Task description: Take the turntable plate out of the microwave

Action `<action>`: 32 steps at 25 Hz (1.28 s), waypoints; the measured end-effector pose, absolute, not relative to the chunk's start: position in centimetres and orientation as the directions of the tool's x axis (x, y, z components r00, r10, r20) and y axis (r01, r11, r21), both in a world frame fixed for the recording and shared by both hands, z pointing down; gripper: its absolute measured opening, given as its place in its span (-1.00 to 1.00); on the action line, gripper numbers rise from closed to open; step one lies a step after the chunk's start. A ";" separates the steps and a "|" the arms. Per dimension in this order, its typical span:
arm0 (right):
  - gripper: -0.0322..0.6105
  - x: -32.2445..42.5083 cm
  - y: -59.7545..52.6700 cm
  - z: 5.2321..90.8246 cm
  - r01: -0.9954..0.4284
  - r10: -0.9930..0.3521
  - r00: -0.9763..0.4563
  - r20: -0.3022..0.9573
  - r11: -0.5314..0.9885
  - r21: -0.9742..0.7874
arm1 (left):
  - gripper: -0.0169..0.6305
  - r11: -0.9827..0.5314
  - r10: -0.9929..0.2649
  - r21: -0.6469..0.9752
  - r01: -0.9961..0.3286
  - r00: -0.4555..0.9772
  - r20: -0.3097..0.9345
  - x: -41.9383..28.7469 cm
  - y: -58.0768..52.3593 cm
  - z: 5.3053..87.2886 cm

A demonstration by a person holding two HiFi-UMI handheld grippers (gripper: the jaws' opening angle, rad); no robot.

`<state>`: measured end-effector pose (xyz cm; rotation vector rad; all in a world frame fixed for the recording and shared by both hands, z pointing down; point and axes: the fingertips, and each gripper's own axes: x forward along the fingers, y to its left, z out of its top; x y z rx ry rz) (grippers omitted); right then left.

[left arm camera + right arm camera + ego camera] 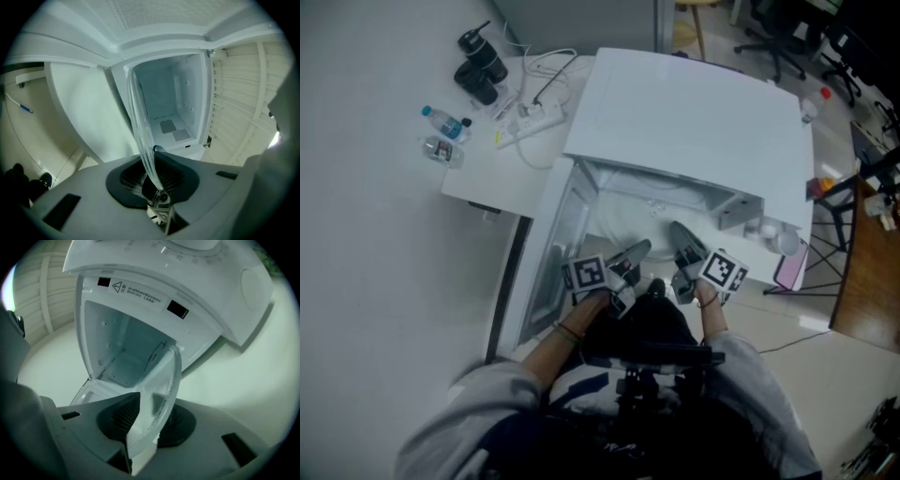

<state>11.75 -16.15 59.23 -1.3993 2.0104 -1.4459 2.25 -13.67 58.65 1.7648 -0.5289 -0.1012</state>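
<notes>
Turntable plate is hanging at the mouth of the microwave, lifted off its bare cavity floor and reaching from both grippers toward the opening. Left gripper is clamping its fingers on the plate's near rim, seen edge-on. Right gripper is pinching that rim alongside, so both hands are equally near. A warning label above the opening is carrying print too small to read.

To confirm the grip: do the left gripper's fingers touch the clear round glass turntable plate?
Touching. The left gripper view shows the clear round glass turntable plate edge-on, pinched between the fingers of the left gripper.
</notes>
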 end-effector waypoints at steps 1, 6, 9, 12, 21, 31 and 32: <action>-0.61 11.7 -16.0 59.3 -0.528 -0.829 -0.481 0.285 0.015 -0.849 | -0.82 -0.168 -0.400 0.939 -0.301 0.891 0.214 2.2 -13.6 58.8; -0.67 11.6 -15.5 58.8 -0.523 -0.838 -0.474 0.271 0.020 -0.852 | -0.74 -0.221 -0.392 0.921 -0.322 0.894 0.219 2.7 -13.6 59.2; -0.68 12.0 -15.2 58.9 -0.521 -0.842 -0.460 0.281 0.000 -0.854 | -0.73 -0.257 -0.381 0.917 -0.307 0.904 0.196 3.0 -14.0 59.2; -0.69 11.3 -15.4 58.7 -0.489 -0.845 -0.470 0.255 0.008 -0.872 | -0.73 -0.255 -0.424 0.912 -0.321 0.885 0.192 2.1 -15.4 59.3; -0.69 11.2 -14.1 59.4 -0.493 -0.828 -0.483 0.286 -0.013 -0.870 | -0.73 -0.221 -0.597 0.922 -0.318 0.792 0.130 1.2 -20.4 59.2; -0.61 10.8 -13.5 58.5 -0.503 -0.821 -0.503 0.269 0.024 -0.864 | -0.76 -0.257 -0.553 0.905 -0.339 0.819 0.150 1.4 -19.1 58.7; -0.61 10.9 -13.4 58.4 -0.506 -0.821 -0.501 0.273 0.022 -0.862 | -0.76 -0.258 -0.549 0.904 -0.340 0.822 0.152 1.4 -18.9 58.6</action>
